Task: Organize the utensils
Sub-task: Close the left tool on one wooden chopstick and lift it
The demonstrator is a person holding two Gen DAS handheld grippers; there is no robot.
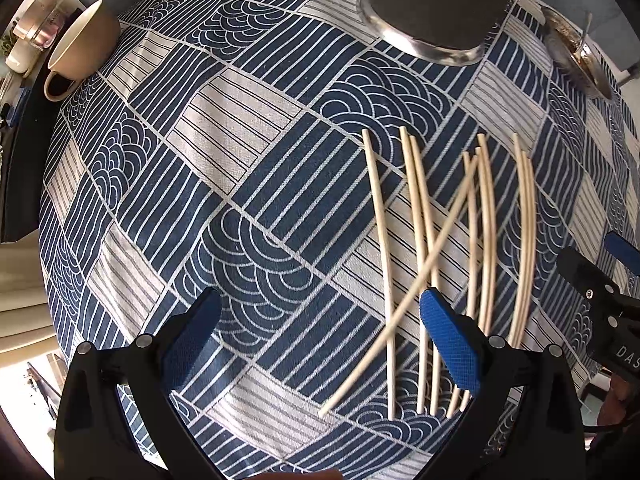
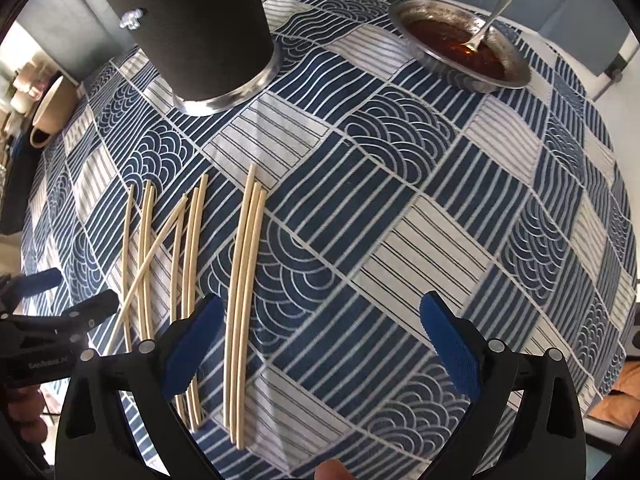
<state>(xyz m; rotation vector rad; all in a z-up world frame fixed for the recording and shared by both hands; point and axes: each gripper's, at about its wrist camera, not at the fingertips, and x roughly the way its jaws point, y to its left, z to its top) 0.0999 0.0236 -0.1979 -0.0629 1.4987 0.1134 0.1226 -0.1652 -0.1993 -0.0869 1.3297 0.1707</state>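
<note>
A blue-and-white patterned cloth [image 2: 400,208] covers the worktop. At its far side stands a dark cylindrical holder [image 2: 200,28] with a metal base, and to the right a metal dish [image 2: 516,68] of brown sauce with a spoon [image 2: 490,20] in it; a beige mug [image 1: 80,44] sits far left. The chopsticks [image 2: 240,300] lie loose on the cloth in rough rows — one crossing the others. The left tongs [image 1: 320,344] and right tongs [image 2: 316,352] both gape wide, holding nothing — each hovers beside the chopsticks.
</note>
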